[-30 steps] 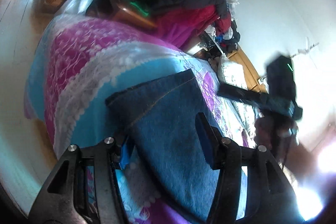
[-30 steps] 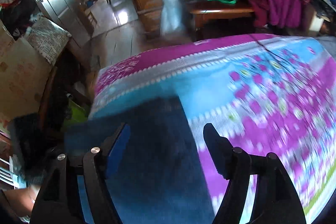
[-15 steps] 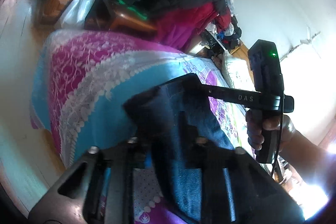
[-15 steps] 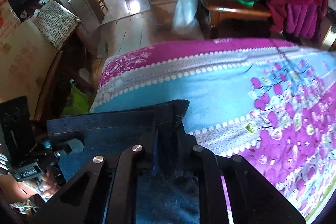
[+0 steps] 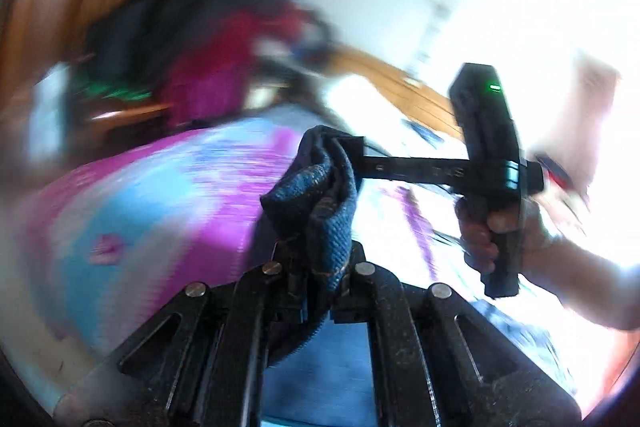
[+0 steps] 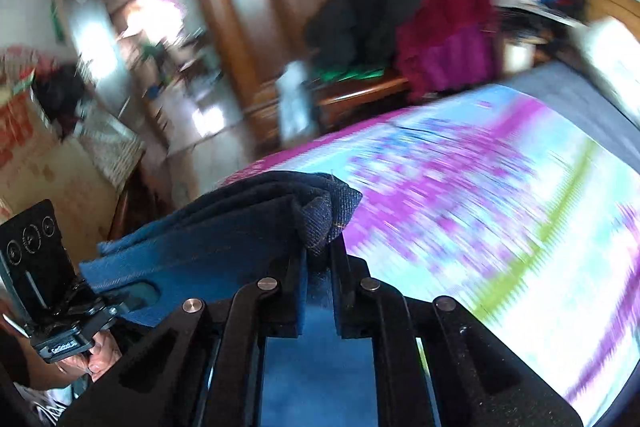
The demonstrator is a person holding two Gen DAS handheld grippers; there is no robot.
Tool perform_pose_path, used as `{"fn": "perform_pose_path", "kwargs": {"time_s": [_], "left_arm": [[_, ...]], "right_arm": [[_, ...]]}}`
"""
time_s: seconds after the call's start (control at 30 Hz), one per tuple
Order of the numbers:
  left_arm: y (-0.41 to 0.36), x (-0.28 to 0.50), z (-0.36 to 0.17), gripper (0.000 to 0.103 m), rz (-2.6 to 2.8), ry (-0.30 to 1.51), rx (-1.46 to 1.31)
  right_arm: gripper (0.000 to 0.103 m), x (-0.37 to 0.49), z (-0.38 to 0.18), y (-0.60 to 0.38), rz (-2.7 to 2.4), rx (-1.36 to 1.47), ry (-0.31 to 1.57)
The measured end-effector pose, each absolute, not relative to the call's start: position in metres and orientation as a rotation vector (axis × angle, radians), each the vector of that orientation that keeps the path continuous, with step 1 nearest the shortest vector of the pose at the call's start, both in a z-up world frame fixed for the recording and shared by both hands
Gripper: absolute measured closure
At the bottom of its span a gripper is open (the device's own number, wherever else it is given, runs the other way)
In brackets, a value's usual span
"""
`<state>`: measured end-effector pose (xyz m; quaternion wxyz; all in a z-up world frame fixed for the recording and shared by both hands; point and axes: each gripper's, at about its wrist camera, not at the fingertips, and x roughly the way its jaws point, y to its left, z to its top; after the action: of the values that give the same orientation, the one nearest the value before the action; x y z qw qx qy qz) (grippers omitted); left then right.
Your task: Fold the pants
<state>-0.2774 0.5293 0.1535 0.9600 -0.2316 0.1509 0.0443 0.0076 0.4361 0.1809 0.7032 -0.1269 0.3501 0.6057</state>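
Both tongs, left and right, clamp the bunched jeans hem raised above the bedspread.

Motion blur is smearing the bedspread pattern and the clothes pile in both views. Bunched denim pants are hiding the left tongs' fingertips. The frame's bottom edge is cutting off the pants below the right tongs.

heavy motion blur both views; blown-out daylight right side; fisheye edges dark.
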Motion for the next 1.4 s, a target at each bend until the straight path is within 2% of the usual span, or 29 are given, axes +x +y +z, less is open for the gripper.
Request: {"fn": "perform_pose_path", "kwargs": {"time_s": [0.17,0.2,0.23,0.27,0.3,0.37,0.47,0.5,0.53,0.6,0.73,0.87,1.03,1.1,1.2,1.4], "left_arm": [[0.393,-0.233,0.173,0.095,-0.207,0.397,-0.318],[0.362,-0.224,0.168,0.089,-0.267,0.429,-0.294],[0.335,-0.214,0.158,0.073,-0.32,0.479,-0.286],[0.302,-0.203,0.14,0.068,-0.407,0.583,-0.288],[0.273,-0.198,0.124,0.066,-0.481,0.692,-0.277],[0.227,-0.209,0.106,0.066,-0.62,0.807,-0.207],[0.183,-0.254,0.114,0.063,-0.707,0.702,0.082],[0.181,-0.263,0.12,0.063,-0.688,0.644,0.135],[0.186,-0.264,0.124,0.063,-0.68,0.628,0.141],[0.205,-0.25,0.129,0.063,-0.629,0.65,0.095],[0.274,-0.206,0.131,0.064,-0.382,0.7,-0.133],[0.36,-0.175,0.105,0.064,-0.164,0.766,-0.419],[0.415,-0.166,0.06,0.063,0.031,0.838,-0.5],[0.43,-0.167,0.04,0.063,0.027,0.883,-0.589],[0.441,-0.178,0.034,0.067,-0.014,0.856,-0.699],[0.429,-0.167,0.033,0.066,-0.015,0.856,-0.592]], "right_arm": [[0.089,0.039,0.177,0.262,1.197,-0.165,0.875],[0.084,0.046,0.166,0.229,1.134,-0.135,0.918],[0.074,0.052,0.151,0.195,1.049,-0.092,0.967],[0.069,0.056,0.133,0.156,0.952,-0.029,1.016],[0.063,0.057,0.117,0.12,0.89,0.037,1.053],[0.063,0.042,0.092,0.059,0.783,0.109,1.095],[0.063,0.016,0.069,0.01,0.735,0.19,1.132],[0.061,0.009,0.065,0.006,0.743,0.217,1.133],[0.056,0.002,0.063,0.008,0.768,0.24,1.122],[0.054,-0.005,0.061,0.025,0.828,0.274,1.091],[0.034,-0.008,0.051,0.065,0.908,0.342,1.12],[0.034,-0.025,0.029,0.08,0.891,0.277,1.224],[0.033,-0.041,0.028,0.077,1.023,0.345,1.193],[0.037,-0.048,0.025,0.085,1.008,0.261,1.197],[0.038,-0.054,0.029,0.075,1.012,0.265,1.212],[0.038,-0.057,0.025,0.072,1.047,0.328,1.214]]}}
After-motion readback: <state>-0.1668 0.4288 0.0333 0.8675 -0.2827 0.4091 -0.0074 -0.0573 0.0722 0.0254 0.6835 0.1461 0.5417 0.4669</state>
